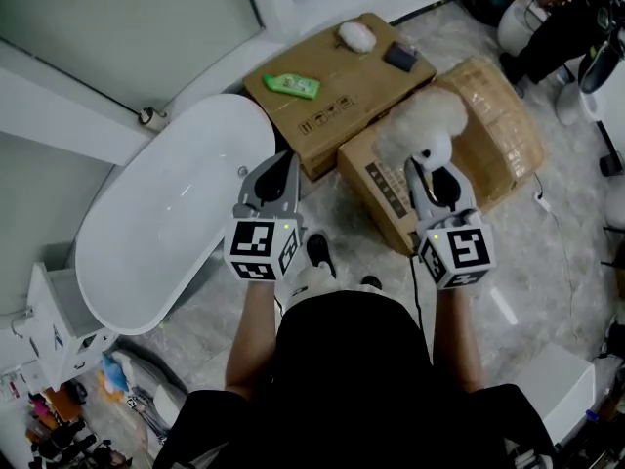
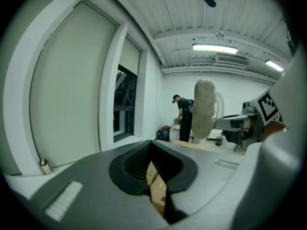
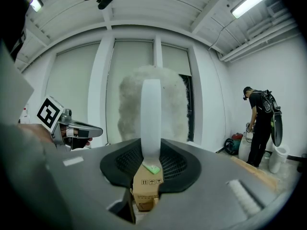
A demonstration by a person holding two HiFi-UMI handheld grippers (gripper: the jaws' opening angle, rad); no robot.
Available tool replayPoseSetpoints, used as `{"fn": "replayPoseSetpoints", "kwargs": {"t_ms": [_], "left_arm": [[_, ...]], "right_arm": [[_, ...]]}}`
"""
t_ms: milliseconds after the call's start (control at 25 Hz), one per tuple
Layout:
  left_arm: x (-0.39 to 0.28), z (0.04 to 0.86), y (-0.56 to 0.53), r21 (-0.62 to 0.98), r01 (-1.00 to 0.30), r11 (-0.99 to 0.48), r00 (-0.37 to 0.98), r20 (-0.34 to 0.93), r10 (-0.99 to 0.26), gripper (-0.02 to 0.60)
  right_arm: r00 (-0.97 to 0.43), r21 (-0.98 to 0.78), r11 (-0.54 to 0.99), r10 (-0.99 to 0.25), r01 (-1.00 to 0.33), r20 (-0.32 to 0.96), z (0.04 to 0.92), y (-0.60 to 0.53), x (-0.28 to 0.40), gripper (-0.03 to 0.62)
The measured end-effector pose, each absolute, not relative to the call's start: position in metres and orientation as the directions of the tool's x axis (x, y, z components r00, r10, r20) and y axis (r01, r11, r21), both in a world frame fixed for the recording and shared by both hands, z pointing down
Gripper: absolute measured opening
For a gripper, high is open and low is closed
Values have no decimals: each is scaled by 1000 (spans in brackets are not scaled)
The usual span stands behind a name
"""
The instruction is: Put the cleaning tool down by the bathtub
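The cleaning tool is a fluffy white duster [image 1: 427, 123] on a flat white handle [image 3: 151, 119]. My right gripper [image 1: 439, 179] is shut on that handle and holds the duster upright above the cardboard boxes; its fluffy head [image 3: 128, 108] rises behind the handle in the right gripper view. The white oval bathtub [image 1: 166, 213] lies on the floor to the left. My left gripper [image 1: 280, 176] hovers beside the tub's right end, shut, with nothing between its jaws. In the left gripper view, that gripper [image 2: 153, 169] faces the duster [image 2: 204, 107].
Two cardboard boxes [image 1: 342, 91] [image 1: 488, 149] sit beyond the grippers; the far one carries a green bottle [image 1: 291, 86], a white fluffy item [image 1: 356, 35] and a dark object [image 1: 400, 57]. A person [image 1: 562, 18] works at the back right. White shelving [image 1: 49, 330] stands near the tub's near end.
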State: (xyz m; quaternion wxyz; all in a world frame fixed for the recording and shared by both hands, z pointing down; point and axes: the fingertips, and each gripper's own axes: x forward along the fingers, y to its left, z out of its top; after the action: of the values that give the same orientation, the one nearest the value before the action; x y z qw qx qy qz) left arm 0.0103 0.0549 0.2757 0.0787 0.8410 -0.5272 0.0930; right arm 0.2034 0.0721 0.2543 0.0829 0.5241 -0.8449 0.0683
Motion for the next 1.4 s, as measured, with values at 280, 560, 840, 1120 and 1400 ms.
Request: {"fn": "replayPoseSetpoints", "kwargs": {"t_ms": [280, 560, 840, 1120, 1400], "left_arm": [[-30, 280, 13, 44, -885, -463, 459, 243, -855, -2], [-63, 282, -18, 55, -876, -478, 476, 243, -845, -2], [-85, 289, -33, 65, -878, -474, 474, 249, -844, -2], [-98, 297, -35, 80, -891, -448, 452, 266, -851, -2], [-107, 305, -51, 83, -914, -397, 404, 283, -870, -2]], "right_arm": [[-399, -18, 406, -889, -914, 223, 253, 38, 163, 103], [-380, -8, 390, -892, -921, 245, 257, 10, 129, 103], [-386, -6, 399, -884, -917, 263, 264, -7, 107, 103], [-417, -4, 433, -866, -902, 276, 267, -19, 91, 103], [-467, -5, 486, -838, -874, 283, 273, -49, 82, 103]]}}
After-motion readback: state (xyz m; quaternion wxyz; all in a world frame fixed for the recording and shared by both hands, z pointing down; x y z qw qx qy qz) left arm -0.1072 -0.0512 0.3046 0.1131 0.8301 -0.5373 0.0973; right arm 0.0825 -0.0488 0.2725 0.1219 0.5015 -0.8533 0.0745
